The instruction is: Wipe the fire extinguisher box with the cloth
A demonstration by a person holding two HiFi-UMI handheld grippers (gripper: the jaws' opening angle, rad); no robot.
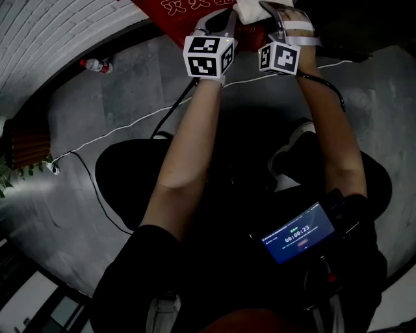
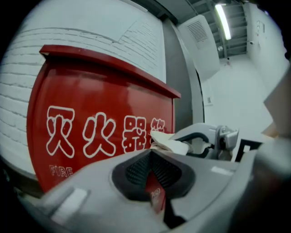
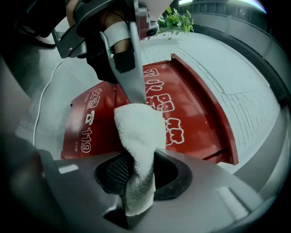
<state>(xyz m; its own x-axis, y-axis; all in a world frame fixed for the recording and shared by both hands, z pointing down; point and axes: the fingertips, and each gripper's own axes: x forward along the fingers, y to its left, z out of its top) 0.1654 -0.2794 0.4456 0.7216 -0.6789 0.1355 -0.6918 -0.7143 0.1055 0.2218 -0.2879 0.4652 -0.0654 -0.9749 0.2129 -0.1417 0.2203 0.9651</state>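
Note:
The red fire extinguisher box [image 1: 188,12] with white characters stands against the white brick wall at the top of the head view. It fills the left gripper view [image 2: 91,118] and lies beyond the jaws in the right gripper view [image 3: 195,109]. My right gripper [image 3: 136,168] is shut on a white cloth [image 3: 138,129], which sticks up out of the jaws in front of the box. The cloth [image 1: 250,8] is close to the box's front. My left gripper [image 2: 152,157] is shut with nothing in it, right beside the right gripper [image 2: 204,136] and the cloth [image 2: 166,141].
A plastic bottle [image 1: 96,65] lies on the grey floor by the wall. A white cable [image 1: 130,123] runs across the floor to a green plant [image 1: 13,172] at the left. A lit screen [image 1: 298,234] hangs at the person's chest.

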